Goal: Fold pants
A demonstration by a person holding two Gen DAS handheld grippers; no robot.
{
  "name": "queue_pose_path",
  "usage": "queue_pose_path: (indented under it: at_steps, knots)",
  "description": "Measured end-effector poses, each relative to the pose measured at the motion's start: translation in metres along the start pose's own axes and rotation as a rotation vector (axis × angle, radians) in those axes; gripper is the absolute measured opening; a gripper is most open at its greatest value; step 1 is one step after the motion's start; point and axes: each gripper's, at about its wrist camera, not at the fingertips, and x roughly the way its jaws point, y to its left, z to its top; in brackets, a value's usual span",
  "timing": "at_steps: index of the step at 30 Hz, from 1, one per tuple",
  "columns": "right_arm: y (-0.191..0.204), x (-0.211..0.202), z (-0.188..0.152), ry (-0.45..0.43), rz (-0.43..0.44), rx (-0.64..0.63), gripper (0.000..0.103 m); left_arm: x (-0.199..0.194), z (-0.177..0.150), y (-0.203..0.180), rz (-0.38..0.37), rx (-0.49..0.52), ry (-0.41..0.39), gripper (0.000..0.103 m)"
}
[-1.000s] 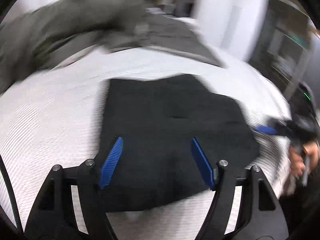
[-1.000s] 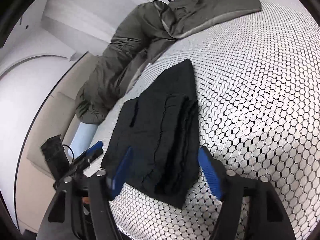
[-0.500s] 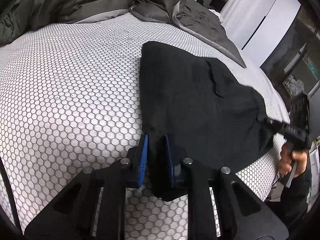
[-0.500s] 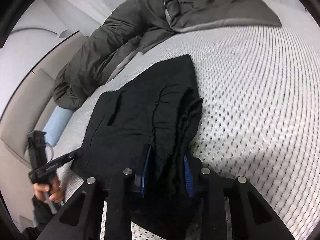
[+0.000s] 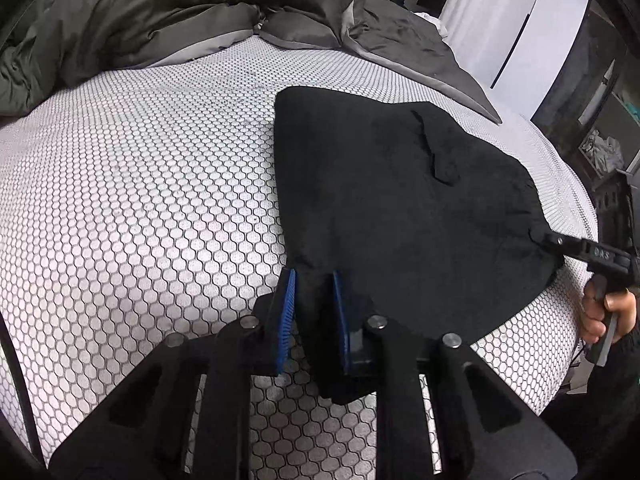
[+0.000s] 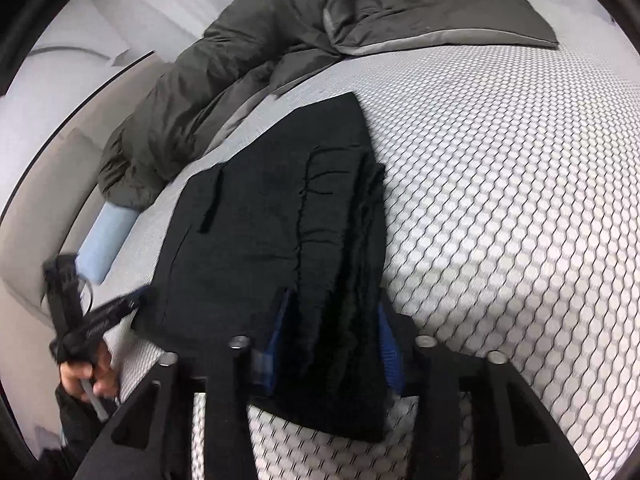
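Note:
Black pants (image 5: 392,200) lie folded on a bed with a white honeycomb-patterned cover (image 5: 140,180). My left gripper (image 5: 314,280) is shut on the near left corner of the pants. In the right wrist view the pants (image 6: 260,220) show stacked layers along their right side. My right gripper (image 6: 332,320) is shut on the thick near end of those layers. Each gripper also shows in the other's view, the right one (image 5: 580,248) at the pants' far right corner, the left one (image 6: 104,316) at the left corner.
A rumpled dark grey duvet (image 5: 160,12) and pillows (image 6: 432,8) lie heaped at the far side of the bed. A pale blue pillow (image 6: 104,240) sits by the beige headboard. White wardrobe doors (image 5: 520,28) and a dark shelf stand to the right.
Both grippers were open over the near edge of the pants a second ago. They closed on the fabric half a second ago and still hold it, with little movement since.

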Motion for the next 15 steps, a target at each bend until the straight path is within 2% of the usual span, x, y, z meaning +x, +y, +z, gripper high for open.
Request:
queue_pose_path:
  at_steps: [5,8,10,12,13,15]
  knots:
    - [-0.002,-0.002,-0.005,-0.005,0.023,-0.002,0.036,0.007,0.010,0.003,0.001,-0.004,0.002,0.015]
    - [-0.006,-0.014,-0.009,-0.022,-0.015,-0.001,0.055,0.002,0.011,0.000,0.024,0.003,-0.019,0.018]
    - [-0.002,-0.027,-0.013,-0.058,-0.062,-0.033,0.062,-0.002,0.012,-0.003,0.042,0.006,-0.032,0.028]
    - [0.007,-0.042,-0.018,-0.110,-0.090,-0.070,0.077,-0.010,0.010,-0.007,0.030,0.004,-0.057,0.054]
    - [0.013,-0.050,-0.023,-0.131,-0.089,-0.097,0.086,-0.014,0.008,-0.011,0.021,0.010,-0.072,0.061]
    - [0.024,-0.055,-0.030,-0.121,-0.085,-0.175,0.089,-0.021,0.004,-0.021,0.005,0.049,-0.100,0.075]
